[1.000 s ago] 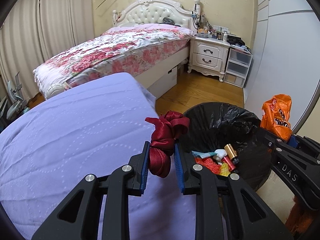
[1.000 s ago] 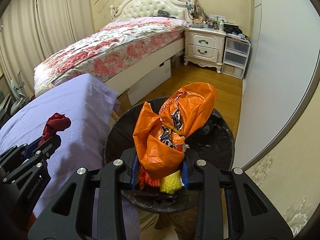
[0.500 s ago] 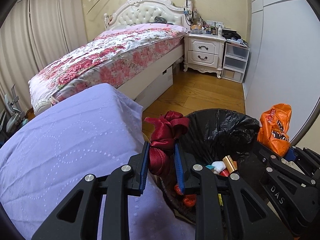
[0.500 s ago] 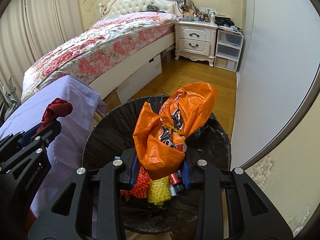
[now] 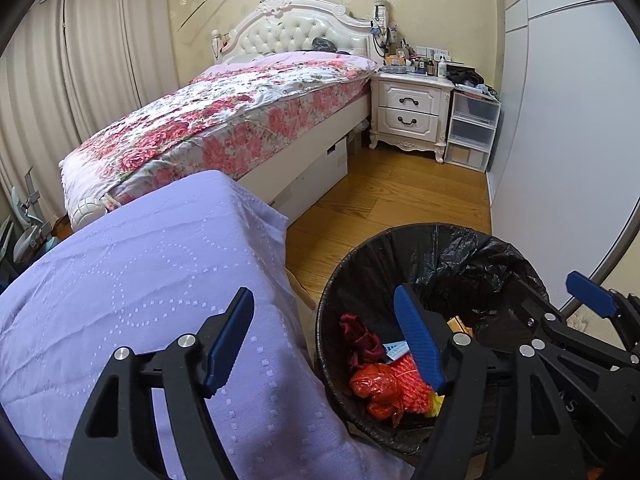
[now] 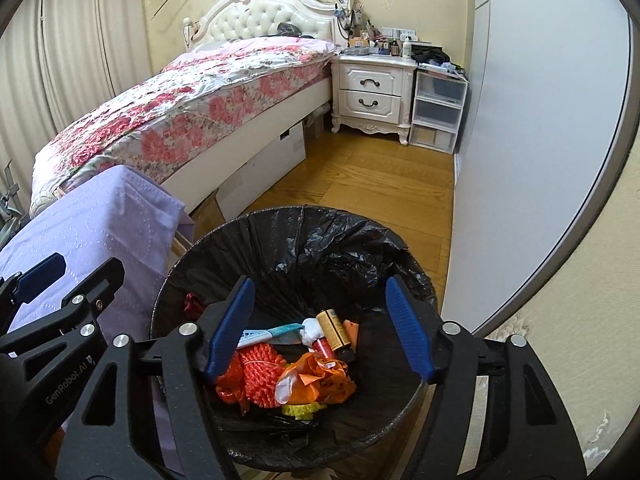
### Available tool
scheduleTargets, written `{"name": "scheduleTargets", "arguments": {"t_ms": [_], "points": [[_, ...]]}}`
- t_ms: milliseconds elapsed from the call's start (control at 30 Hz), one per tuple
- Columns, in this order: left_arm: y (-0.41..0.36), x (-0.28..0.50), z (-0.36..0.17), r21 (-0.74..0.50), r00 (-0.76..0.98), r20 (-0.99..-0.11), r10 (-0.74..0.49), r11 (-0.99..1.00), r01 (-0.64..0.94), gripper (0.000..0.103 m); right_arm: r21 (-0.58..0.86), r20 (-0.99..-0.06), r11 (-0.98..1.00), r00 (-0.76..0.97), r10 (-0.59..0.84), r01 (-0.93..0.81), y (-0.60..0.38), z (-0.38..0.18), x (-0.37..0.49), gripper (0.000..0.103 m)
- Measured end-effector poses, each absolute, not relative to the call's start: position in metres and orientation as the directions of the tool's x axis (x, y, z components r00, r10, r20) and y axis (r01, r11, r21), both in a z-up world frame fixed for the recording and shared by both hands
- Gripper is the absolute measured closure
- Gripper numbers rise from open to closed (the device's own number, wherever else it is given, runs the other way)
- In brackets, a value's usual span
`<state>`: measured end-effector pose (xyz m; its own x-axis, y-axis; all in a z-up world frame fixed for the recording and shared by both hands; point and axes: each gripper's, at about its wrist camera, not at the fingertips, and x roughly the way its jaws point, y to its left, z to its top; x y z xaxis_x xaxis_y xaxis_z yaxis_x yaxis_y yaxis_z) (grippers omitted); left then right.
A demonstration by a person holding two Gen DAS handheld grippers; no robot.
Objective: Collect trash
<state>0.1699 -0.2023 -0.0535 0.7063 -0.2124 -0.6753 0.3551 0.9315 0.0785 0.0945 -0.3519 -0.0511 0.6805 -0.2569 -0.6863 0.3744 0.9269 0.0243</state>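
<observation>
Both grippers hang over a bin lined with a black bag, and both are opening with nothing between their blue pads. The left gripper straddles the bin's left rim: its left finger is over the lilac-covered surface, its right finger over the bin's inside. The right gripper is spread wide over the middle of the bin. The trash lies at the bottom of the bin. A red ribbon rests against the left inner wall. An orange bag lies crumpled near the middle, on top of an orange net and a bit of yellow mesh. Toward the far side of the heap lie a gold can, a small red can, a white wad and a teal-and-white wrapper. The bin stands on the wooden floor, just beside the surface's right edge. Beyond them are a floral bed and a white nightstand.
</observation>
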Motion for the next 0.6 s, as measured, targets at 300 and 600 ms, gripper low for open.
{"name": "scheduleTargets", "arguments": {"t_ms": [300, 600], "points": [[-0.188, 0.157, -0.045, 0.095, 0.733, -0.656, -0.182, 0.943, 0.32, 0.021, 0.003, -0.659, 0.923, 0.695, -0.287, 0.384, -0.345, -0.04, 0.082, 0.02], [-0.159, 0.139, -0.037, 0.073, 0.741, -0.653, -0.161, 0.959, 0.272, 0.018, 0.003, -0.65, 0.926, 0.705, -0.285, 0.377, -0.333, -0.035, 0.06, 0.015]]}}
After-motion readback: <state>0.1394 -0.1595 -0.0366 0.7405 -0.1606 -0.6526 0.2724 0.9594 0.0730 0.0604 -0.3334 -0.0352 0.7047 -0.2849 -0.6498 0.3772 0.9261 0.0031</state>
